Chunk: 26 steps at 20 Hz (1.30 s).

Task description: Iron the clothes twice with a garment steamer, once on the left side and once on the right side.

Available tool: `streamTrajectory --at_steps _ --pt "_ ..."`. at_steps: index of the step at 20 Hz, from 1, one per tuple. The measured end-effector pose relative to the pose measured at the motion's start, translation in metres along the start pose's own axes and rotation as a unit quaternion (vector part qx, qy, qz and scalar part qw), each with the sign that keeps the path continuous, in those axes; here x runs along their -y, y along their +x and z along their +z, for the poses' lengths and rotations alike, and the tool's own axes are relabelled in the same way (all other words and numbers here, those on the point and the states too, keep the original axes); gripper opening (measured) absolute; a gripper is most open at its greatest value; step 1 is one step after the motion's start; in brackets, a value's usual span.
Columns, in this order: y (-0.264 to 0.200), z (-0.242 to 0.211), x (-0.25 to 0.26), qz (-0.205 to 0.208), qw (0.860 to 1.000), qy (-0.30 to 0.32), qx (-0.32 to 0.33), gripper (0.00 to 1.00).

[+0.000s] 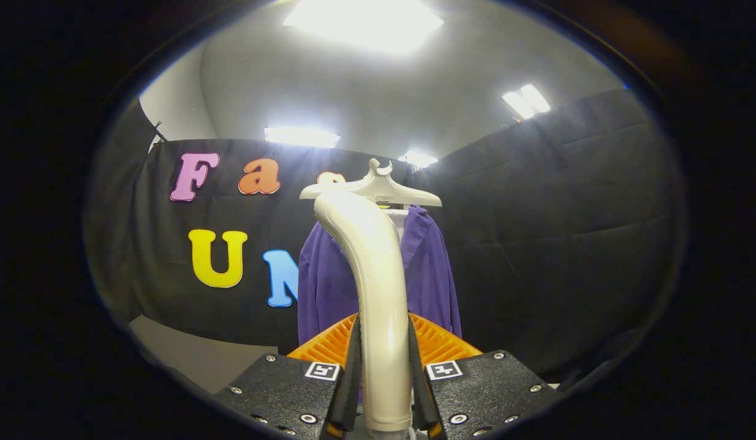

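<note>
While clamped from both sides, garment steamer handle (381,293) stands upright between fingers of gripper (385,373); both fingers press on its lower shaft. Handle curves up and leftward toward its head, near hanger level. Purple garment (433,269) hangs beyond fingers on pale hanger (378,183), directly behind handle, partly hidden by it. Black cloth wall behind garment. Ceiling light panels (362,21) lit overhead.
</note>
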State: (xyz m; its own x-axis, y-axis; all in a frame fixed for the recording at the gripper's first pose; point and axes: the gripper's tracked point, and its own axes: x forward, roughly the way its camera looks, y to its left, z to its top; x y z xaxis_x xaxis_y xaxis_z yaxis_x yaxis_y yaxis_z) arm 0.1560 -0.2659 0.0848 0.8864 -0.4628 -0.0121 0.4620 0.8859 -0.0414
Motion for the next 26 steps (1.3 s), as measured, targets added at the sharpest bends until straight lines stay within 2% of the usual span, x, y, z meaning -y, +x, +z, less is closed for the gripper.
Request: streamTrajectory --at_steps 5,14,19,26 --pt "0.06 0.001 -0.015 -0.012 1.0 -0.012 0.006 0.37" --pt "0.122 -0.065 -0.03 -0.032 0.999 -0.023 -0.034 0.37" --pt "0.126 -0.109 -0.034 -0.038 0.997 -0.04 -0.06 0.37" --pt "0.1 -0.17 -0.04 -0.027 0.992 -0.058 -0.108 0.37"
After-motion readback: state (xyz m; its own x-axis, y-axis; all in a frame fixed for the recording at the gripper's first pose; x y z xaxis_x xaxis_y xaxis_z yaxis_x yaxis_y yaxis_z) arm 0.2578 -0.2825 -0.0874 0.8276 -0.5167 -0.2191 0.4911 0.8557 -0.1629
